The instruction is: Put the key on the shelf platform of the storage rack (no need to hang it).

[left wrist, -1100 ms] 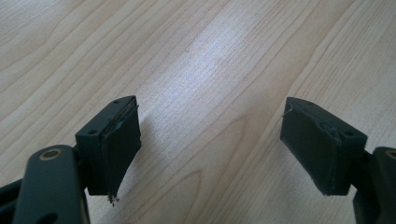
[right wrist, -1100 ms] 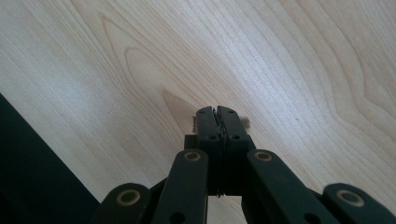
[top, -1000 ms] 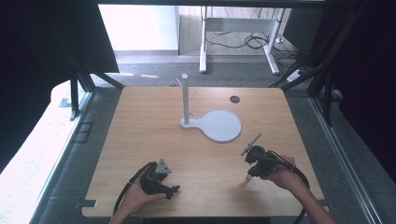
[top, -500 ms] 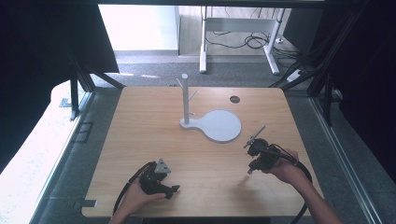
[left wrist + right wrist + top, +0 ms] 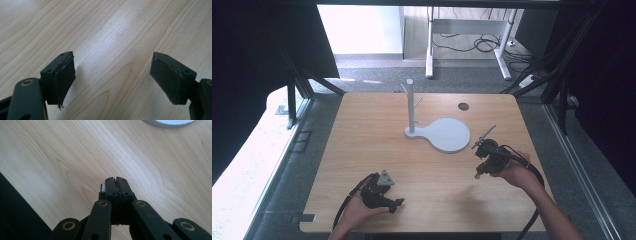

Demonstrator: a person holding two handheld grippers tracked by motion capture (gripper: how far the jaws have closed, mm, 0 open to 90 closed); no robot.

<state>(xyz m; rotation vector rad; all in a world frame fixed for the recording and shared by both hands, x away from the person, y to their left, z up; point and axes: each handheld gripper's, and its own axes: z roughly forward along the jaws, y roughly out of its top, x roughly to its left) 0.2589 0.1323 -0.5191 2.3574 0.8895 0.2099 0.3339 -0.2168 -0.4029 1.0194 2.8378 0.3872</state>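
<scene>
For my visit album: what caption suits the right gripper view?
The right gripper, jaws shut on nothing, over the wooden table near a white stand base.

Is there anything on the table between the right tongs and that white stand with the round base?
Nothing visible. Bare wood lies between the right tongs, whose jaws are shut, and the round base of the white stand. The left tongs sit far off at the near edge.

The left hand (image 5: pixel 357 210) lies low by the table's (image 5: pixel 362 140) near edge, towards its left corner, holding the left gripper (image 5: pixel 113 80) with its jaws spread wide and nothing between them. The right hand (image 5: pixel 512 172) is raised near the right edge, forearm entering from the near right corner; the right gripper (image 5: pixel 116 185) has its jaws pressed together, apparently tilted downward.
</scene>
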